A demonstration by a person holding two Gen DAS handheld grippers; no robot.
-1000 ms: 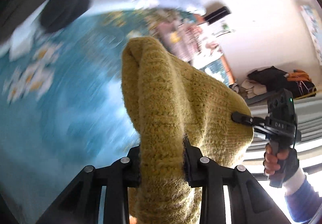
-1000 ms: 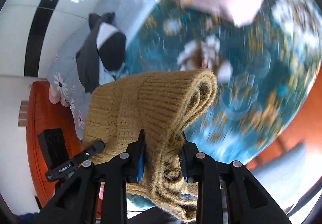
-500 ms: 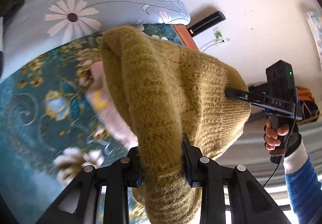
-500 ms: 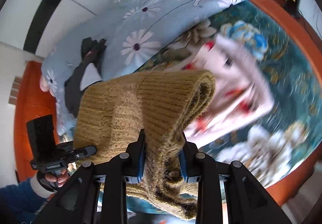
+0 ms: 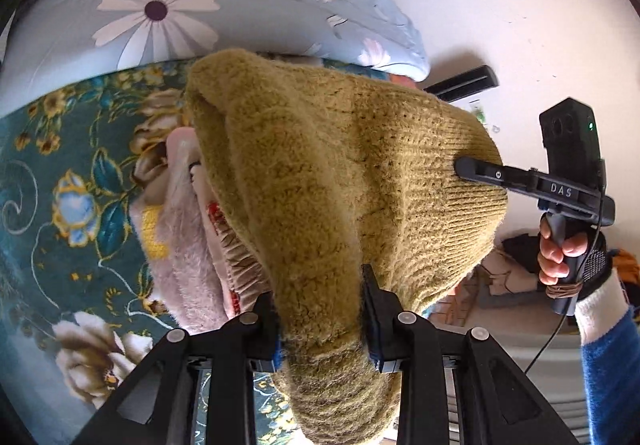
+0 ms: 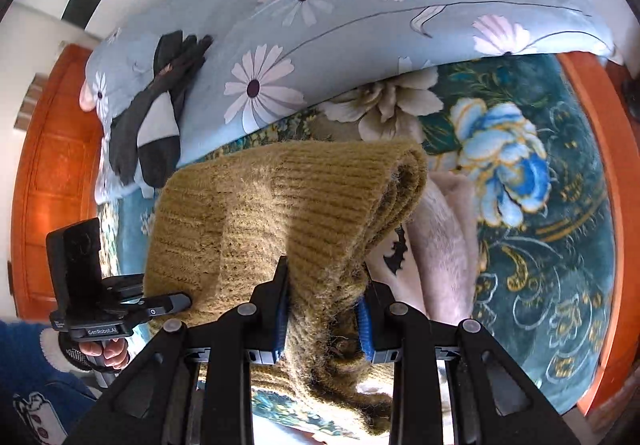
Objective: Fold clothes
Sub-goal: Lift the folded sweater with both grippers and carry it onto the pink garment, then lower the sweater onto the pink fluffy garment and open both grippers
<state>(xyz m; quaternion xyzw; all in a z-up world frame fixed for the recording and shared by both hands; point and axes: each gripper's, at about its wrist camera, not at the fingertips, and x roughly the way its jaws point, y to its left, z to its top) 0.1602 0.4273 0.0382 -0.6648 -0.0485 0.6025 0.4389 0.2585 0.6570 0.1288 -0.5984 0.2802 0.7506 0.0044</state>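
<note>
Hanging above the bed [image 6: 540, 245], the folded mustard sweater [image 5: 340, 173] looked soft, thick and floppy. Left gripper [image 5: 322, 329] and right gripper [image 6: 324, 319] each pinched a bunched edge; hold thick folds.

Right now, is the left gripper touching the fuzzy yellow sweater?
Touching. The left wrist view shows the left gripper with its pads pressed against both sides of the yellow sweater, bunching the knit between them.

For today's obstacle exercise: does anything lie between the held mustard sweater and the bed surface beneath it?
Yes. A pink fuzzy garment lies on the teal floral blanket directly under the mustard sweater, which both grippers clamp.
</note>
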